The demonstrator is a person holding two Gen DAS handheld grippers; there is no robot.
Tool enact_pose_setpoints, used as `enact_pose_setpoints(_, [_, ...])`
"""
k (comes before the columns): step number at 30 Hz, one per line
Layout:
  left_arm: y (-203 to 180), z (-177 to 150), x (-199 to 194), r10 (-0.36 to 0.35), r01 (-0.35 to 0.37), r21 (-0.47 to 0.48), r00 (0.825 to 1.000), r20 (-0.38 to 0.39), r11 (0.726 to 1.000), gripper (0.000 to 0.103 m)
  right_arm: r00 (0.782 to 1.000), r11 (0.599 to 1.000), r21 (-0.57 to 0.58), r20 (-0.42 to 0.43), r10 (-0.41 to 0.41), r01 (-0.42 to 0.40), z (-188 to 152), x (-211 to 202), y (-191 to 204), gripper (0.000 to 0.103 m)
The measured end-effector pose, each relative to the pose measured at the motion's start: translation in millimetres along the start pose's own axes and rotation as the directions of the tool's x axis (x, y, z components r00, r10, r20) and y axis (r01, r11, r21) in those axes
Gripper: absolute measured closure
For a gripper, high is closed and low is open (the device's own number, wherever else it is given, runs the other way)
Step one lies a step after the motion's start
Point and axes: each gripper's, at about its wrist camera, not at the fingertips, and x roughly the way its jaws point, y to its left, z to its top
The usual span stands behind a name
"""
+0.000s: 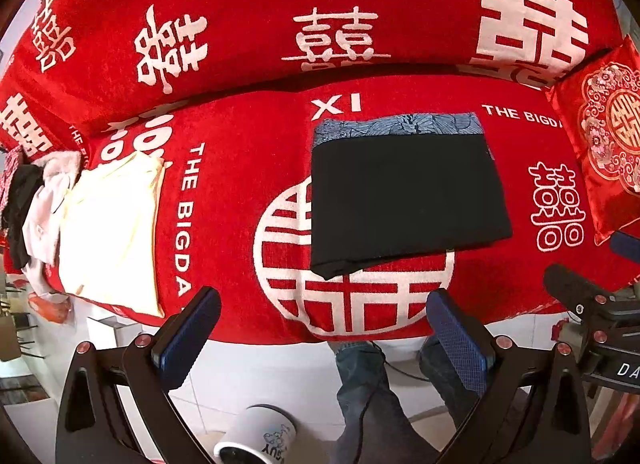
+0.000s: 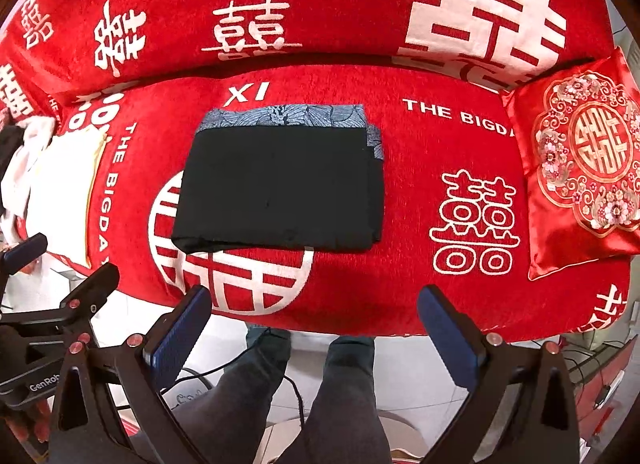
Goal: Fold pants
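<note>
the black pants (image 1: 404, 200) lie folded into a flat rectangle on the seat of a red sofa cover (image 1: 240, 192) printed with white double-happiness characters and the words "the bigda". they sit over a large round white emblem (image 1: 352, 296) on the seat, covering its upper part. under the far edge of the pants a blue patterned cloth (image 1: 400, 126) shows as a strip, also folded flat; in the right wrist view it also peeks out at the pants' right far corner.

the left gripper (image 1: 324, 332) hangs in front of the sofa edge with its 2 blue-padded fingers (image 1: 192, 328) spread wide and nothing between them. the right gripper (image 2: 316, 324) is held the same way, fingers (image 2: 448, 332) wide apart and empty, also short of the seat edge. neither touches the pants. each gripper's black frame shows at the edge of the other's view.

to the left on the seat lies a cream folded garment (image 1: 112, 232), with a loose heap of white and dark clothes (image 1: 36, 208) just beyond it at the sofa's end. at the right end a red embroidered cushion (image 2: 580, 168) leans against the backrest. below the seat, the person's legs in dark jeans (image 2: 340, 396) stand on a pale tiled floor, and a white mug (image 1: 256, 440) with printing lies near the left gripper's frame.
</note>
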Motion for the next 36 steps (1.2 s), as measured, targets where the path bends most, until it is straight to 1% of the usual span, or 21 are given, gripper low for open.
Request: enact_pose_setpoints(36, [-4.8,1.3,-2.4,-0.004,0.004,0.020,1.000,0.018,1.000,0.000,1.000,1.000,0.001,0.004,-0.010,0.010,0.7,-0.9,0.9,0.000])
